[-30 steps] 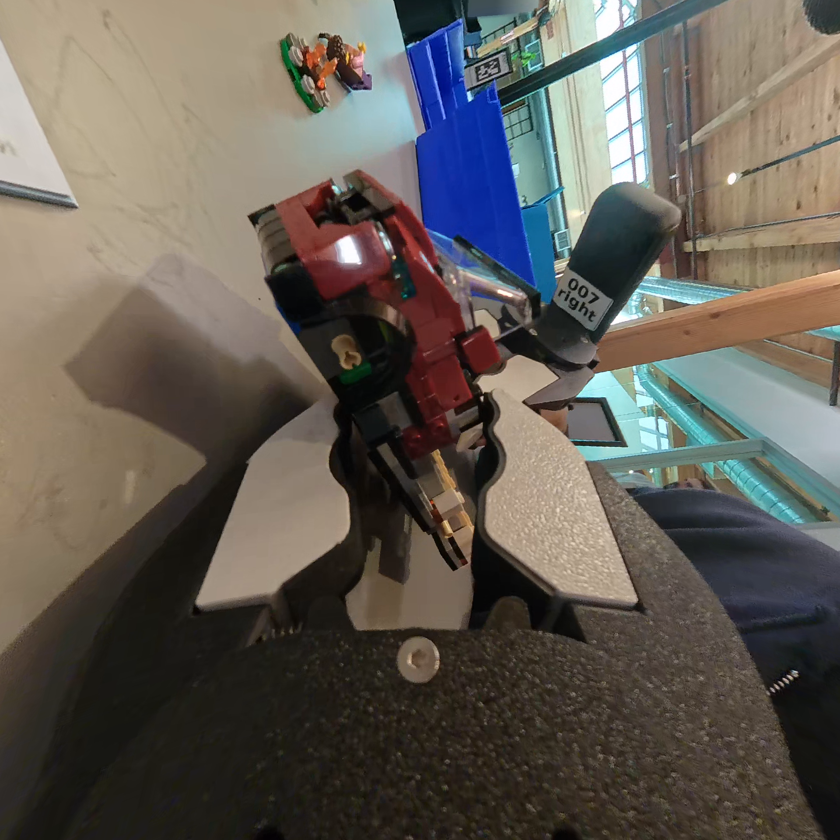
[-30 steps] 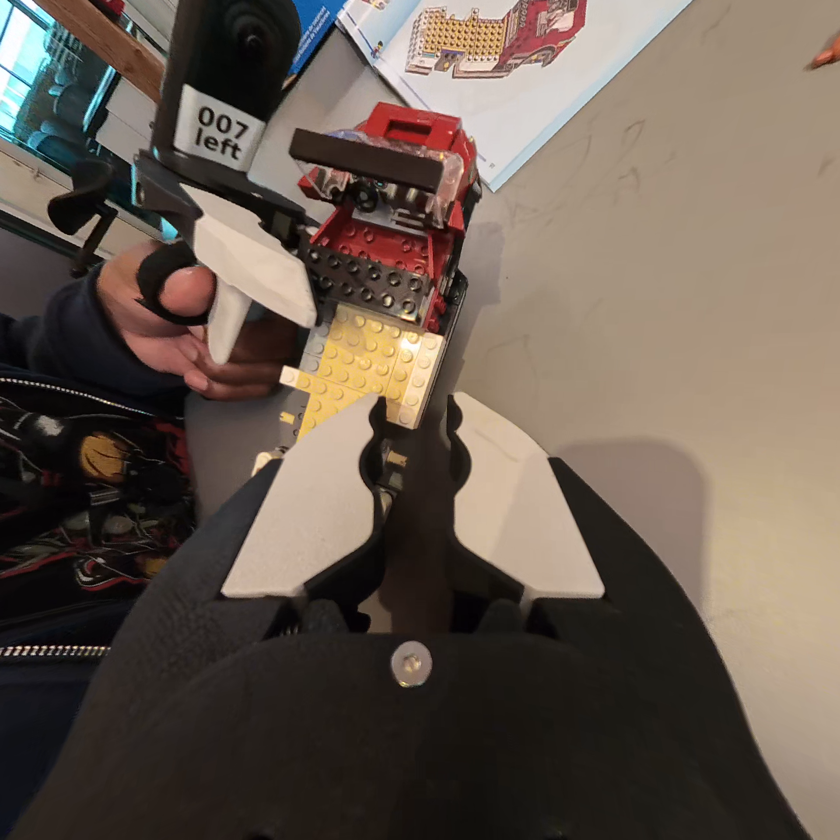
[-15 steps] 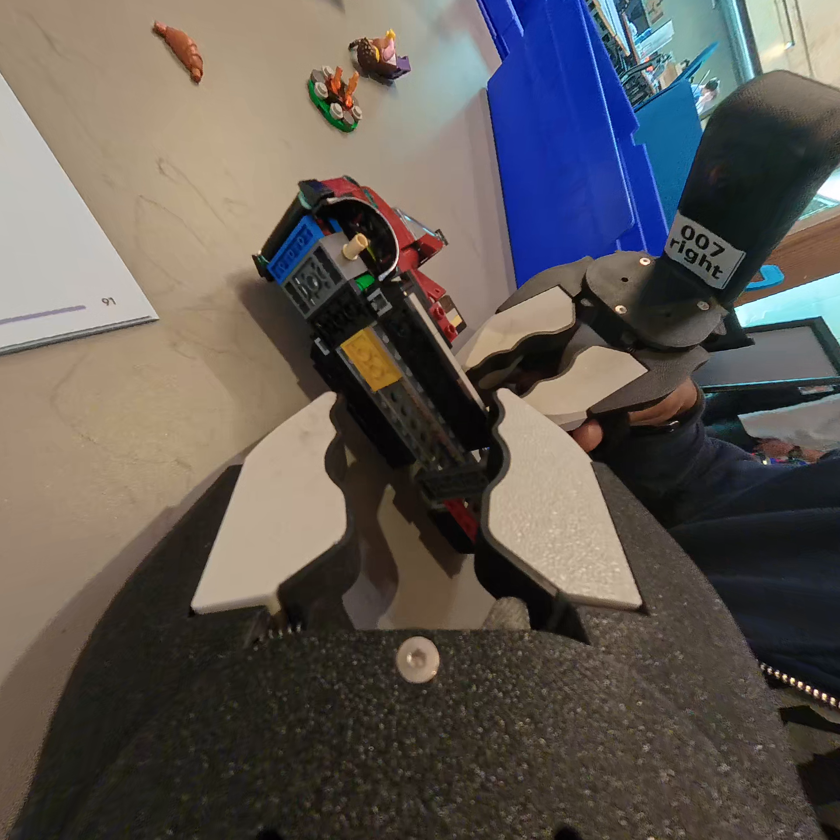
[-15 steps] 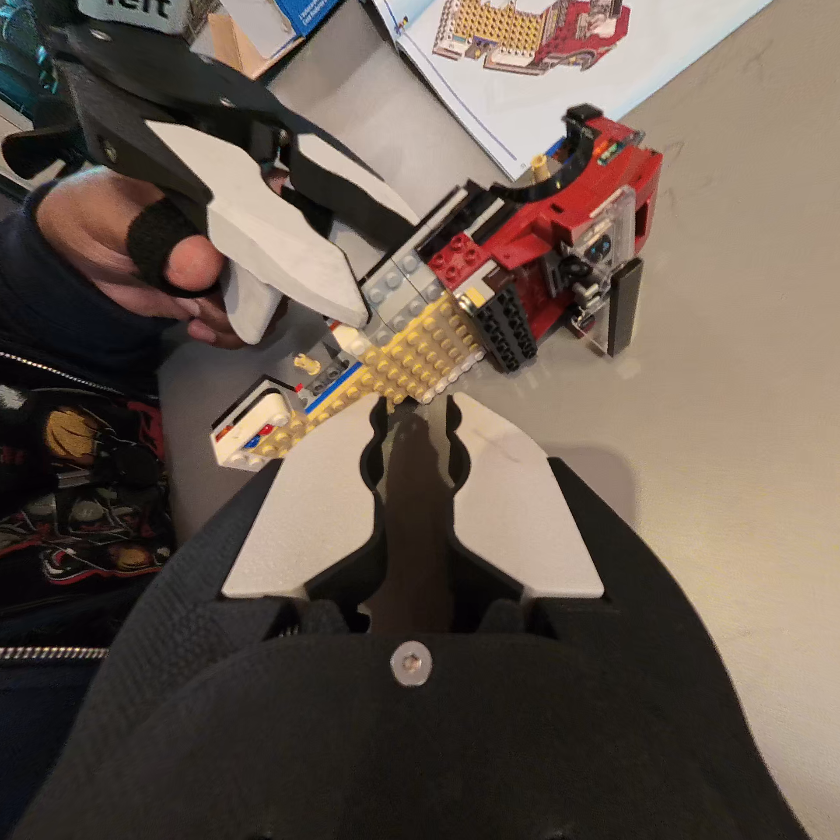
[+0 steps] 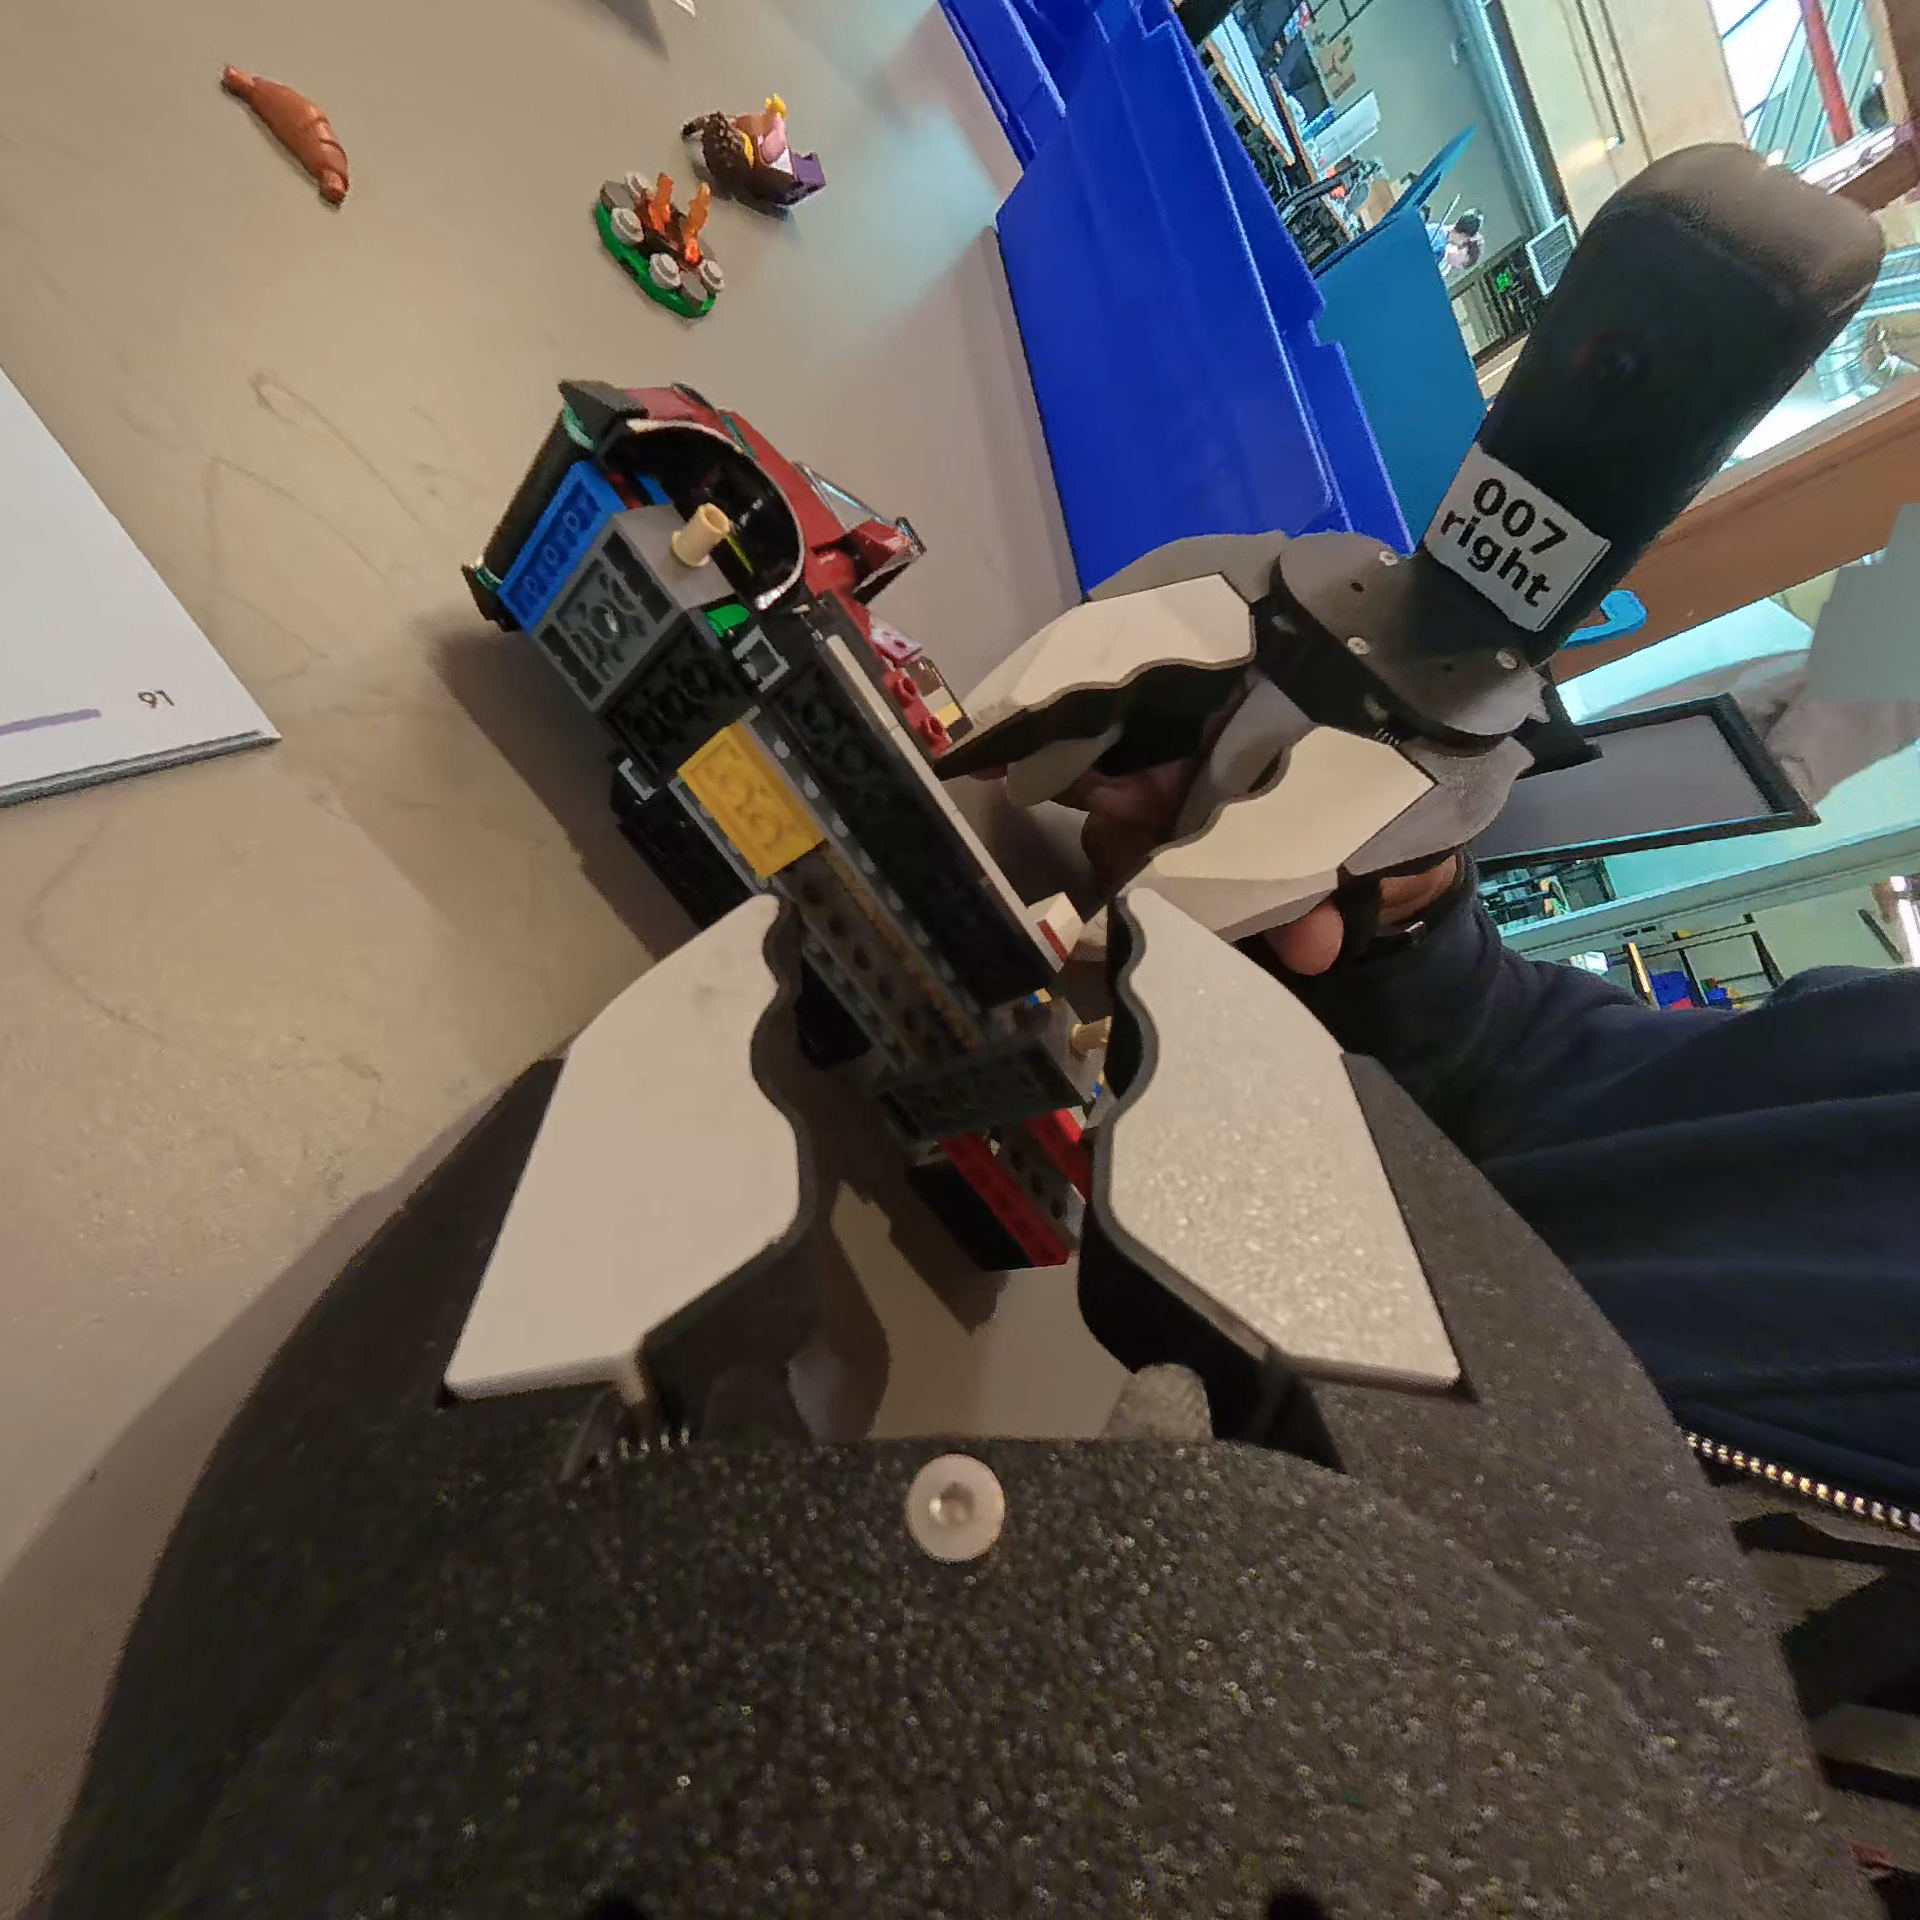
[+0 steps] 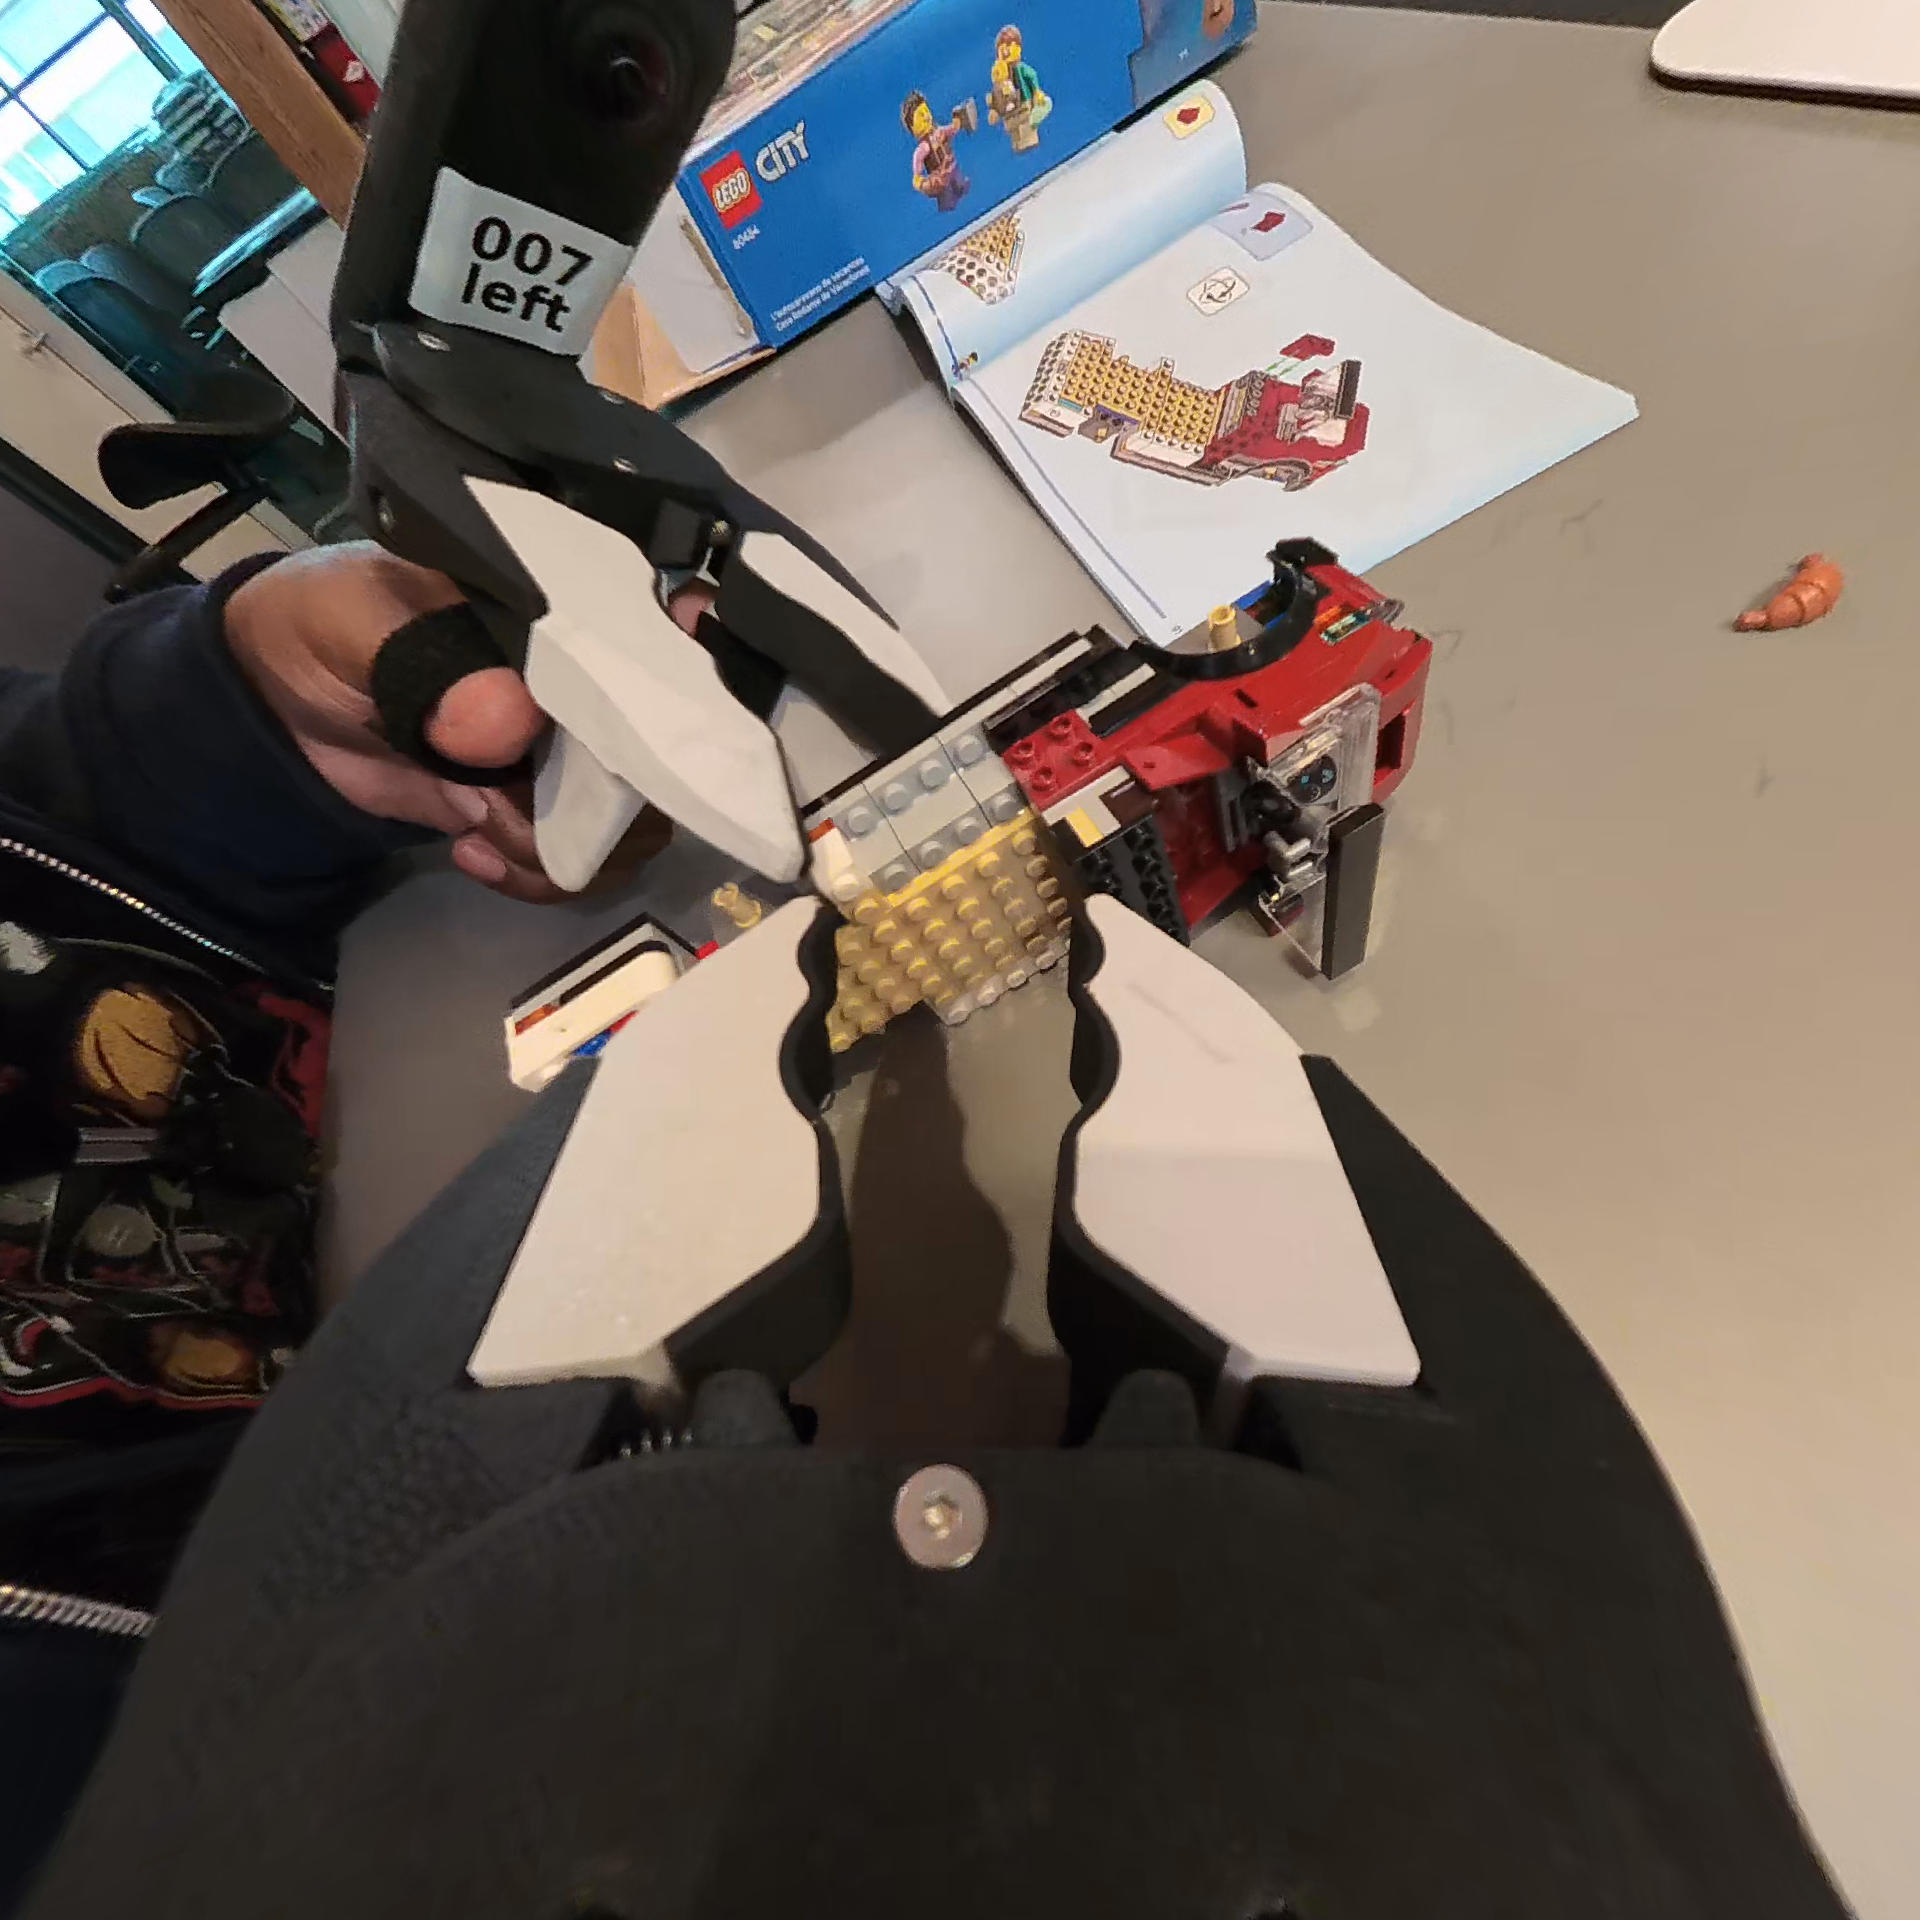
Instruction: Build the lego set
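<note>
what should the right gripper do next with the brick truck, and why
Probably ease the open right gripper forward and close on the tan studded bed. The red brick truck lies tipped on the table, the left gripper straddles its rear, and the bed edge sits just ahead of the right fingertips.

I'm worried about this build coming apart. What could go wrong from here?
The brick truck lies on its side, leaning on its clear windshield; a push from the right tool could snap that off.
The left tool holds only the rear end, so the truck may twist.
The loose white piece beside the right tool could be knocked.
</note>
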`<move>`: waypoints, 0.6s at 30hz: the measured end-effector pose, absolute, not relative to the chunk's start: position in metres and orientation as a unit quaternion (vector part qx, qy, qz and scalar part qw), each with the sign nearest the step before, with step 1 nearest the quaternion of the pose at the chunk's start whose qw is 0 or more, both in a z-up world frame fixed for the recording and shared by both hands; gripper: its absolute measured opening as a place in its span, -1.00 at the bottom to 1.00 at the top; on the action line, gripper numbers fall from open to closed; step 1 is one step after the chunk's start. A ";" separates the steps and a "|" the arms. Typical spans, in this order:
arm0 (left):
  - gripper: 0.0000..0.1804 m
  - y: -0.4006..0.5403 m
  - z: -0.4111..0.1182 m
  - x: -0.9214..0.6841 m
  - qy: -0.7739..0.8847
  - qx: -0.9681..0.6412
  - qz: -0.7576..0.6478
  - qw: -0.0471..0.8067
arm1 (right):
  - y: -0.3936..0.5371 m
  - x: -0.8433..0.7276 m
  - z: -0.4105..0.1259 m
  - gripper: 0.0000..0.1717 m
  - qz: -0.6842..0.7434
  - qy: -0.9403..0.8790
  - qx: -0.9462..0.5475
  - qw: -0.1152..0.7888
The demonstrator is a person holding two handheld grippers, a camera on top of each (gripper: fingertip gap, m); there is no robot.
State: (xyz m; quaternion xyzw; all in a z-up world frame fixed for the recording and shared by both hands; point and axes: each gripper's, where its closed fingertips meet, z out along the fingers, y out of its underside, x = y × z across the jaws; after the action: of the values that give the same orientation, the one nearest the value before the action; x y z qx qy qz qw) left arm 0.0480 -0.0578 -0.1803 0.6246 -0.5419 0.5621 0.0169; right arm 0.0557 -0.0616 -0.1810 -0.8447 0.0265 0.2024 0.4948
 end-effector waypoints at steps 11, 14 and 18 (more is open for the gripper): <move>-0.40 -0.056 -0.179 0.048 -0.539 0.609 0.581 0.039 | -0.067 0.076 -0.183 -0.51 0.124 -0.053 -0.855 0.501; -0.41 -0.055 -0.181 0.050 -0.544 0.610 0.575 0.038 | -0.061 0.078 -0.185 -0.56 0.107 -0.078 -0.856 0.500; -0.41 -0.057 -0.183 0.051 -0.549 0.608 0.572 0.046 | -0.053 0.080 -0.190 -0.61 0.093 -0.104 -0.862 0.487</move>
State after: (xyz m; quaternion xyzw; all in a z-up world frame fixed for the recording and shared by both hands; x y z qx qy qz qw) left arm 0.0513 -0.0574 -0.1833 0.6079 -0.5489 0.5718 0.0464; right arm 0.0800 -0.0533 -0.1903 -0.8623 -0.1044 0.0932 0.4866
